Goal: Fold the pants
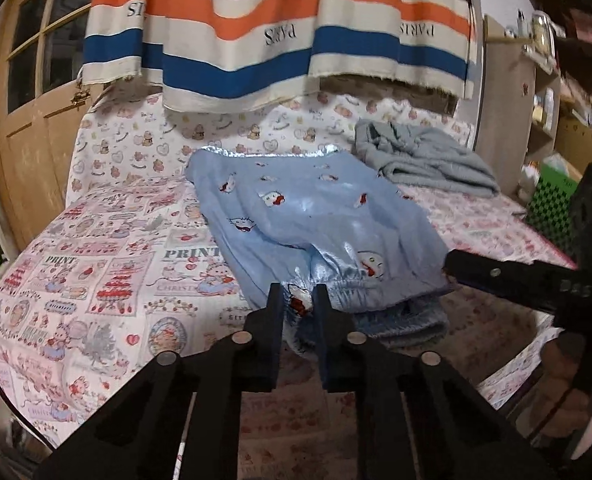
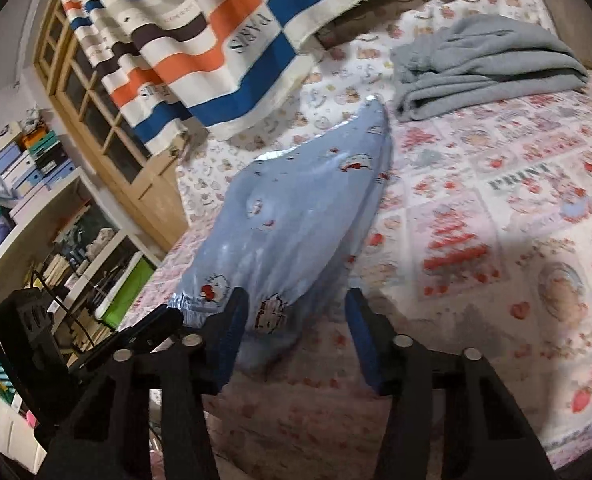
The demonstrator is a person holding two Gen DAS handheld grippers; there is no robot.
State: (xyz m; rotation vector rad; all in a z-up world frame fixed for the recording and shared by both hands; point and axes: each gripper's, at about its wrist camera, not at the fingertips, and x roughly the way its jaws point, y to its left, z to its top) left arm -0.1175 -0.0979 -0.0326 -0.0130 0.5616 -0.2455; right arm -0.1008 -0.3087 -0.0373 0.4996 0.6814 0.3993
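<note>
A pair of light blue pants (image 1: 312,216) printed with small cartoon cats is laid on a bed (image 1: 96,264) covered by a pink and white patterned sheet, with the elastic waistband turned toward the cameras and bunched at the near edge. In the left wrist view, the left claw (image 1: 299,300) is seen closed on the waistband, a fold of the blue cloth being pinched between its two black fingers (image 1: 274,312). In the right wrist view, the right claw (image 2: 292,320) is held over the other end of the waistband; its jaws stand partly apart, the cloth lies against the left finger (image 2: 232,328) and between the two, and the right finger is not pressed on it, so nothing is gripped there. The right tool is also seen from the side at the right of the left wrist view, next to the waistband. A grey garment (image 1: 420,156) is left crumpled on the bed behind the pants, apart from them. A striped cloth (image 1: 280,28) in orange, blue, brown and cream, marked "PARIS", is hung above the far end of the bed. A wooden door (image 1: 36,92) with glass panes is seen to the left, and shelves (image 2: 56,240) filled with boxes are seen beside the bed.
</note>
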